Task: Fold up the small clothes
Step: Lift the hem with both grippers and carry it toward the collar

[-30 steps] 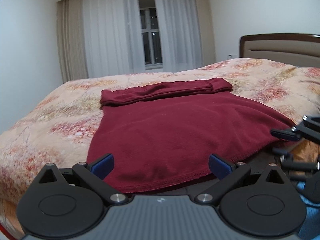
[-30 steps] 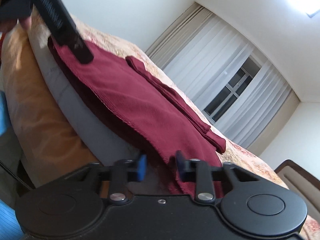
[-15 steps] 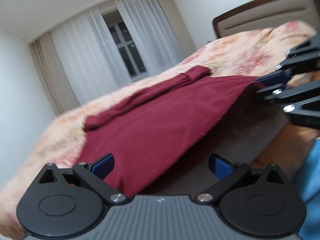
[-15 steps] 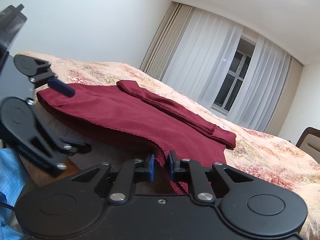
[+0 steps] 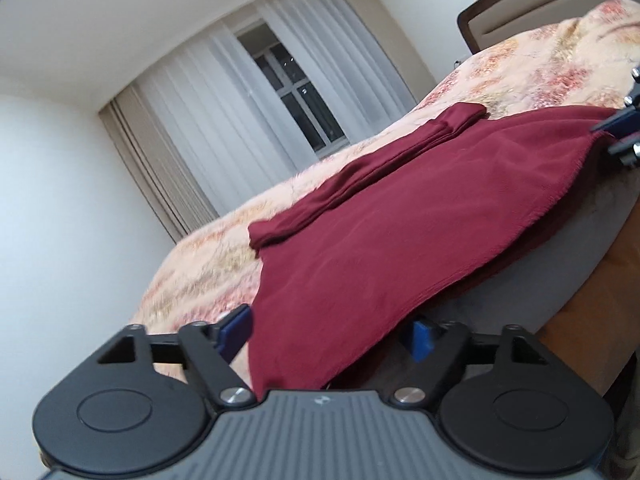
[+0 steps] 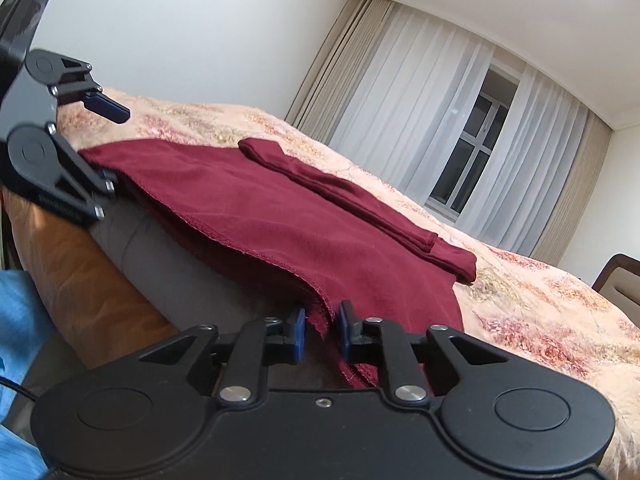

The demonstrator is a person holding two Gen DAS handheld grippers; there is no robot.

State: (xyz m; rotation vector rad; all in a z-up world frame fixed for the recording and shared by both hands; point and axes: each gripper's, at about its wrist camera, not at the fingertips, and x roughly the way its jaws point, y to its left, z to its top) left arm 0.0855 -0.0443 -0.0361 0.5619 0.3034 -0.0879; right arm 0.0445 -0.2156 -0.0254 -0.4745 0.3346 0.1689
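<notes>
Two corners of the maroon garment (image 6: 280, 216) overhang the bed (image 6: 540, 320) near edge, hem running between my hands. Left gripper (image 5: 332, 330), closing but wide, straddles one; right gripper (image 6: 322, 334), narrow, brackets the other, just loosened.

- Support surface: a bed (image 5: 532, 64) covered by a peach bedspread with a red and ochre floral print (image 6: 532, 312).
- Bed frame: a dark wooden headboard with a beige padded panel (image 5: 532, 12) at the far end.
- Near edge: a grey mattress side (image 6: 176, 264) above an orange-brown base (image 6: 88, 292), possibly wood; the view is blurred.
- Item on the bedspread: a dark red knit garment (image 5: 400, 232), spread flat, its near hem overhanging the bed edge.
- Garment detail: a folded-over sleeve strip (image 6: 344, 196) lies along its far side.
</notes>
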